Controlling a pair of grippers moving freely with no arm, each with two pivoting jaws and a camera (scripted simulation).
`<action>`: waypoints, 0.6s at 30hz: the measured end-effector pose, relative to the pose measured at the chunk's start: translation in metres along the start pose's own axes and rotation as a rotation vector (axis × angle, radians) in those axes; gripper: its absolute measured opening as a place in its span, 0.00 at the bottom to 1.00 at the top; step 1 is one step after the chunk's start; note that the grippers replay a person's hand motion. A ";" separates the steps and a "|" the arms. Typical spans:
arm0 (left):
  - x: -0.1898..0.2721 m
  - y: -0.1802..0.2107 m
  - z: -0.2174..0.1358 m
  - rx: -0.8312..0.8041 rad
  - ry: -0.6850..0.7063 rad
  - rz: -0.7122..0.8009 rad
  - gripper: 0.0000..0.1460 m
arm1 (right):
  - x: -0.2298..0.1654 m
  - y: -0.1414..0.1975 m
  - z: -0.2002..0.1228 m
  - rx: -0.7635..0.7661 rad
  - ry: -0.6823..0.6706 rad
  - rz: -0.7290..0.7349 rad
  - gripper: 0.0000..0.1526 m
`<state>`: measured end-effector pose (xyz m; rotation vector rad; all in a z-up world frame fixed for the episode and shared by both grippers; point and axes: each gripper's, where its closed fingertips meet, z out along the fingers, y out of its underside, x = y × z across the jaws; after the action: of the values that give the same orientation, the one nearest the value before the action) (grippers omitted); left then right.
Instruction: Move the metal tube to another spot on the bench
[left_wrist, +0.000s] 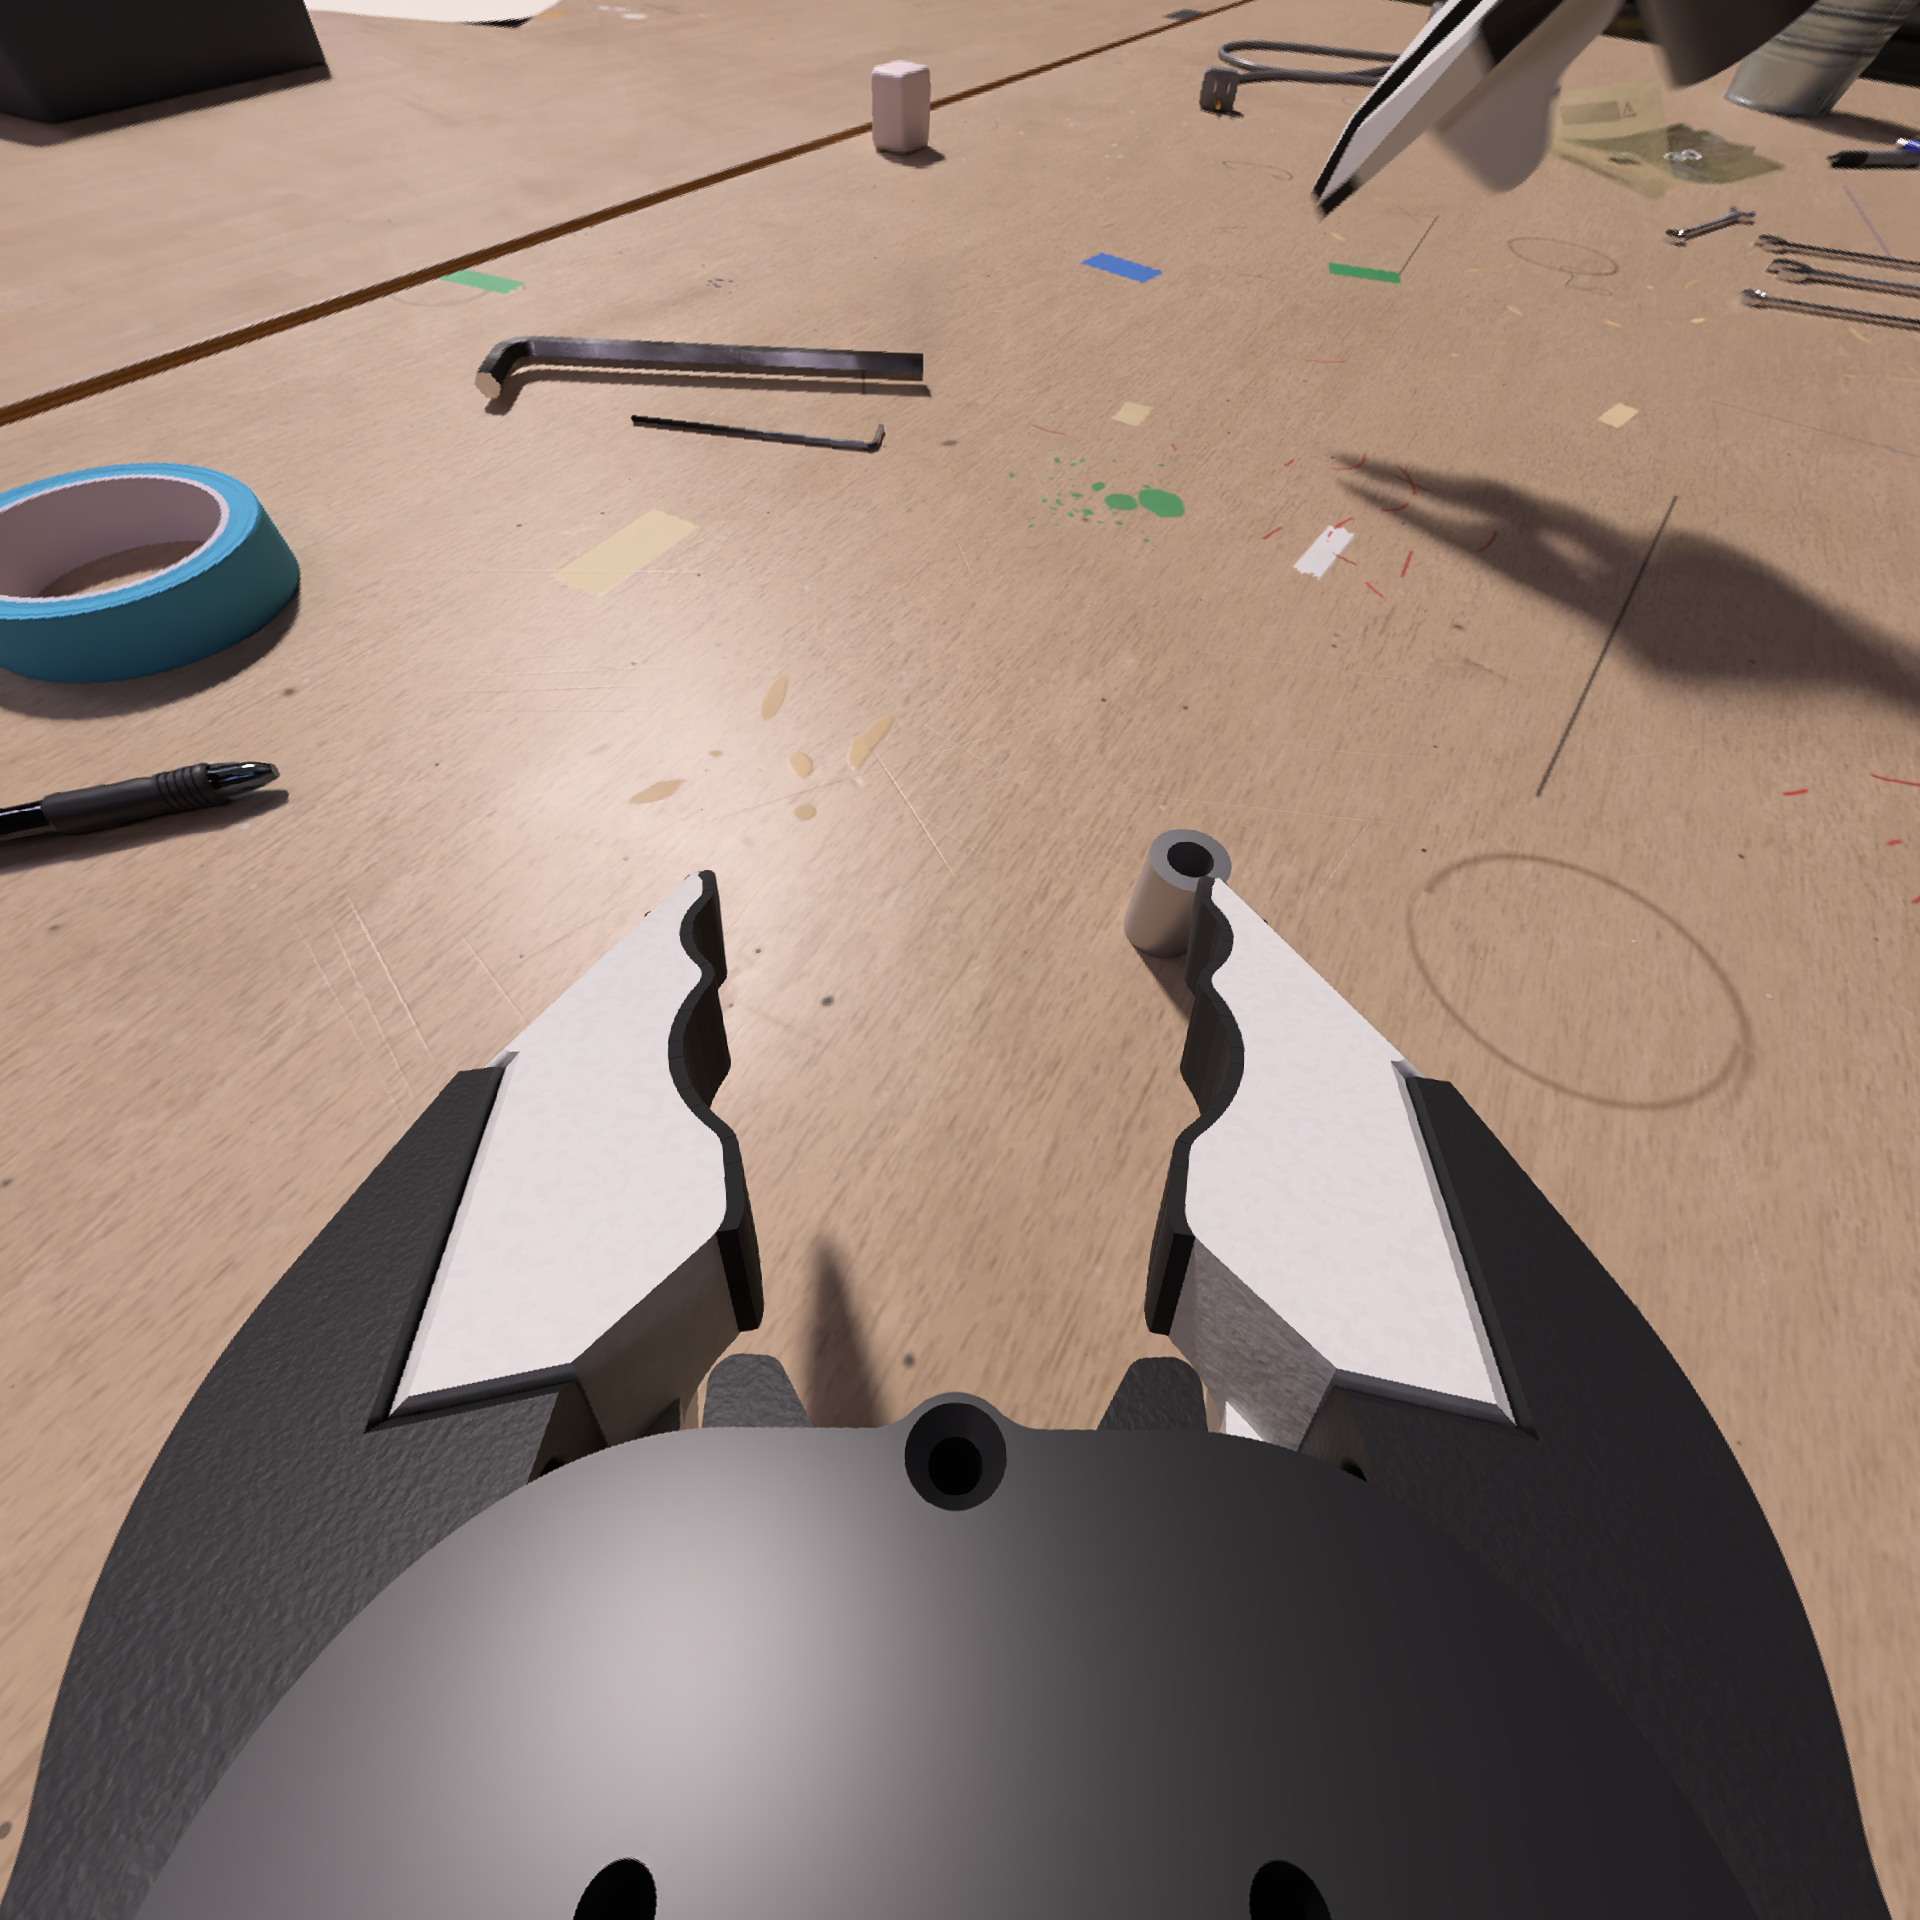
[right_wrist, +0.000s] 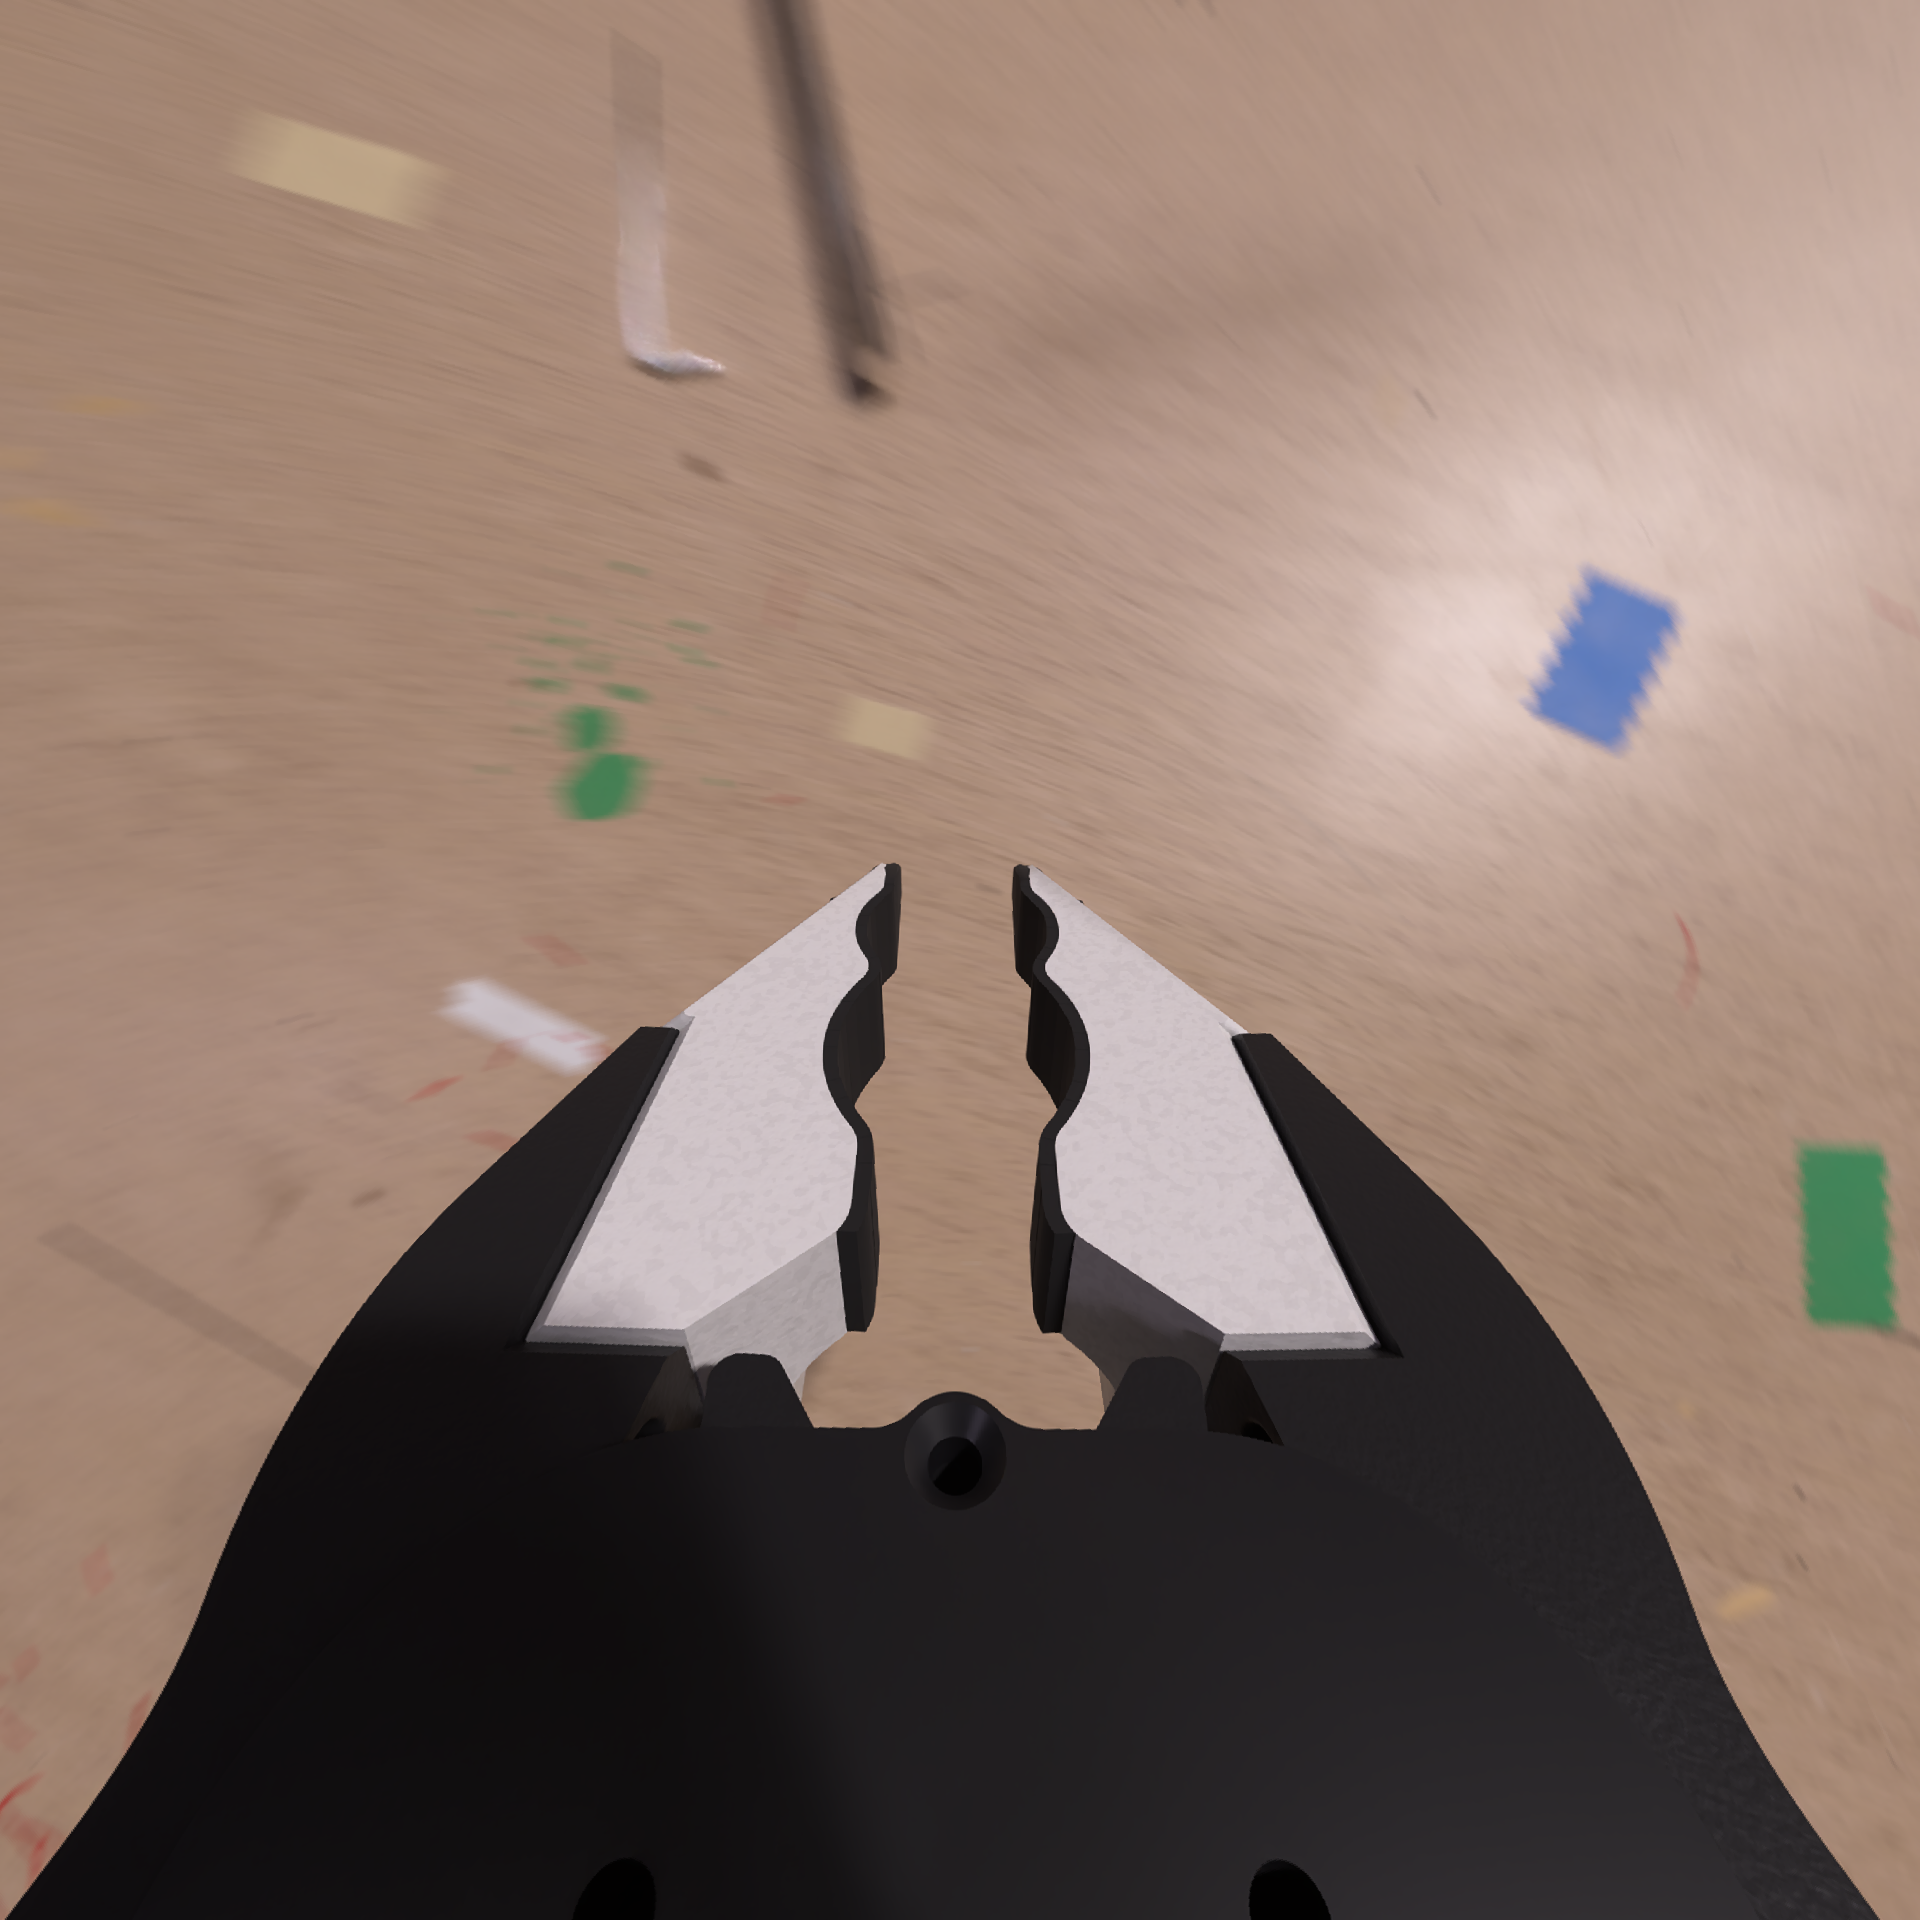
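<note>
A short grey metal tube (left_wrist: 1169, 899) stands upright on the wooden bench (left_wrist: 935, 644). It is right at the tip of the right finger of my left gripper (left_wrist: 956, 883), mostly on that finger's inner side; I cannot tell if they touch. The left gripper is wide open and empty, low over the bench. My right gripper (right_wrist: 956, 873) hangs above the bench with its jaws a narrow gap apart and nothing between them. Its view is blurred and does not show the tube. It also shows in the left wrist view (left_wrist: 1340, 187), raised at the far right.
A blue tape roll (left_wrist: 135, 571) and a black pen (left_wrist: 156, 795) lie at the left. A large hex key (left_wrist: 707, 364) and a thin one (left_wrist: 769, 434) lie ahead. A small white block (left_wrist: 900, 104) stands far back. Several wrenches (left_wrist: 1829, 270) lie far right.
</note>
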<state>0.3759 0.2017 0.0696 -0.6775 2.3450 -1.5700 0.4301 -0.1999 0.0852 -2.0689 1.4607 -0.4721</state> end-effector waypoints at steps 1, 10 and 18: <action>0.000 0.000 0.000 -0.001 0.000 0.000 0.62 | -0.026 -0.010 -0.015 0.055 -0.049 -0.051 0.14; 0.010 0.002 0.003 -0.021 0.033 0.027 0.62 | -0.267 0.046 -0.010 0.030 -0.410 -0.459 0.07; 0.029 0.008 0.008 -0.072 0.109 0.086 0.46 | -0.312 0.049 0.046 0.020 -0.415 -0.494 0.01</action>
<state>0.3528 0.1834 0.0602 -0.5106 2.4847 -1.5283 0.3122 0.0916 0.0287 -2.3335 0.7043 -0.2151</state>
